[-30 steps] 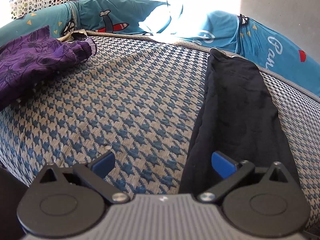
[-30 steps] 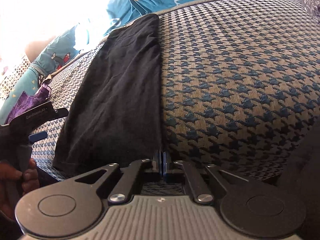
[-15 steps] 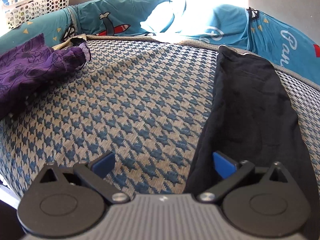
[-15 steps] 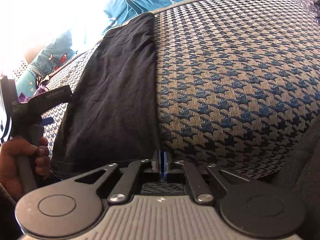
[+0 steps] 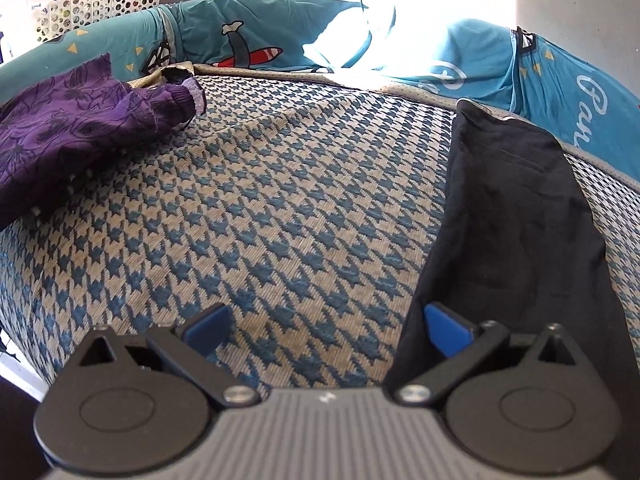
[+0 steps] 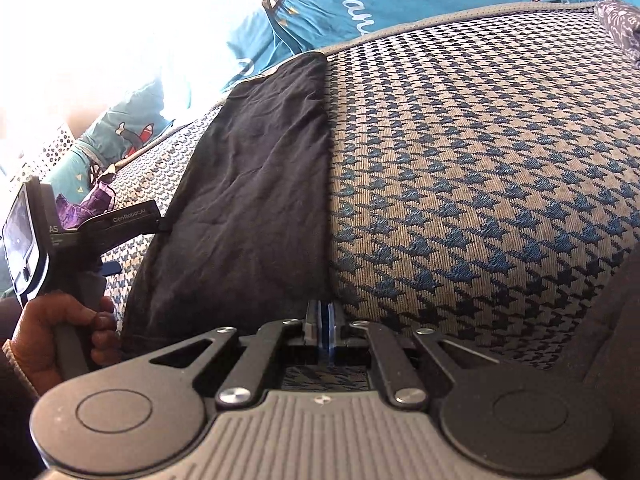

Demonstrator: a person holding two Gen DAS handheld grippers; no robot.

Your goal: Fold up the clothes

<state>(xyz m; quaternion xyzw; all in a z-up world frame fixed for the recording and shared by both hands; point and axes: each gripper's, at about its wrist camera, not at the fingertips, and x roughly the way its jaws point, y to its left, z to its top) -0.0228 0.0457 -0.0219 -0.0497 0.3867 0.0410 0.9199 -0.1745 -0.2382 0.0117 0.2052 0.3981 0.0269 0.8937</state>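
A long black garment [image 5: 516, 216] lies folded into a narrow strip on the houndstooth bed cover [image 5: 280, 208]. My left gripper [image 5: 326, 328] is open at the strip's near left edge; its right pad [image 5: 444, 330] rests over the black cloth and its left pad over the cover. In the right wrist view the black garment [image 6: 256, 200] runs down to my right gripper [image 6: 322, 322], which is shut on its near right corner. A hand holds the left gripper [image 6: 108, 268] beside the strip's left edge.
A crumpled purple floral garment [image 5: 68, 140] lies at the far left of the cover. Teal printed bedding [image 5: 280, 36] lines the far side, with a white laundry basket [image 5: 96, 0] behind it. A grey patterned cloth [image 6: 620, 24] shows at the far right.
My left gripper has crept down and closer along the black strip's left edge, still open. The right gripper has stayed shut in the same spot.
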